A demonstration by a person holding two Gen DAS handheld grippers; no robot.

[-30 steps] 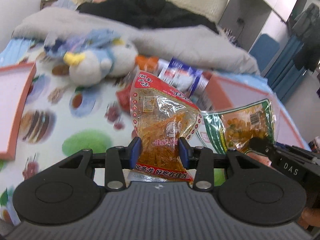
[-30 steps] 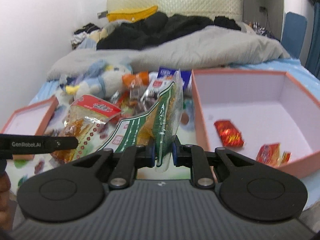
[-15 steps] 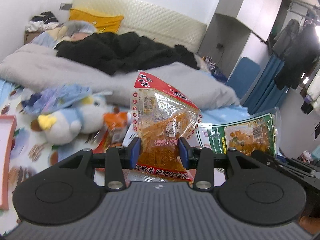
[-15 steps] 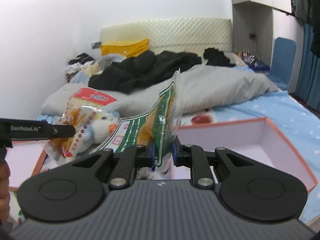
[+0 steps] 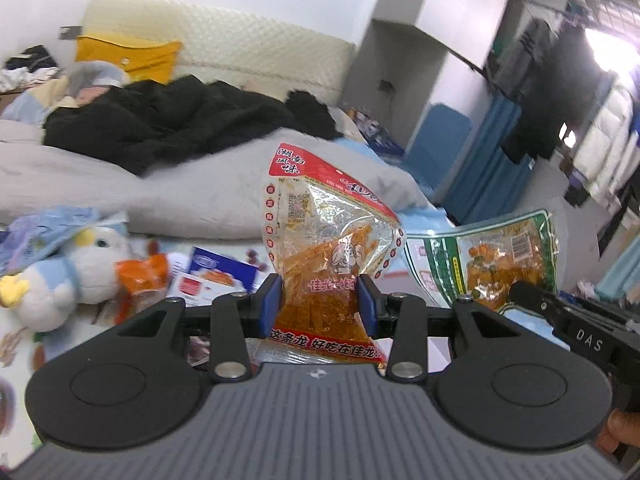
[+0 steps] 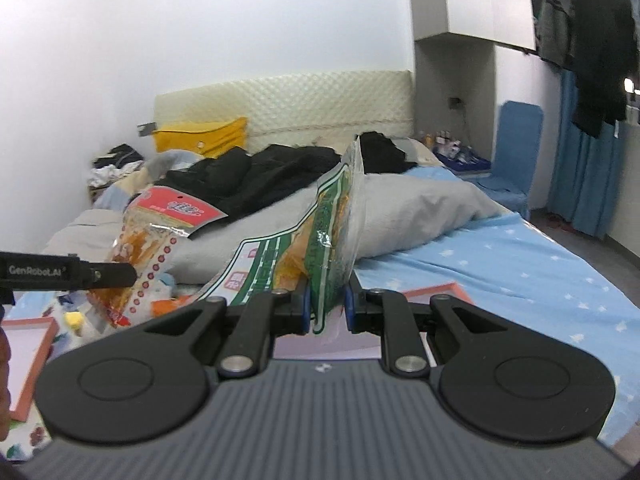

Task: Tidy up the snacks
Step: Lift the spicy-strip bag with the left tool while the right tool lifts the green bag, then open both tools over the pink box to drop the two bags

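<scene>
My left gripper [image 5: 319,305] is shut on a clear red-topped bag of orange snack strips [image 5: 326,248], held upright above the bed. The same red-topped bag [image 6: 148,240] shows at the left of the right wrist view, beside the left gripper's black finger [image 6: 108,275]. My right gripper [image 6: 327,307] is shut on a green-and-white snack bag [image 6: 320,240], seen edge-on and standing up from the pads. That green bag [image 5: 500,260] also appears at the right of the left wrist view, above the right gripper's black body [image 5: 580,332].
Loose snack packets [image 5: 208,276] and a plush duck [image 5: 60,276] lie on the patterned sheet. A pink-rimmed box [image 6: 436,292] sits just behind the right gripper, another pink box [image 6: 28,356] at far left. Grey duvet [image 6: 420,208] and black clothes [image 5: 160,128] fill the bed's far half.
Both grippers have risen with their bags and tilted up, so the views now show more of the headboard and room and less of the sheet and boxes. Both grips are unchanged.
</scene>
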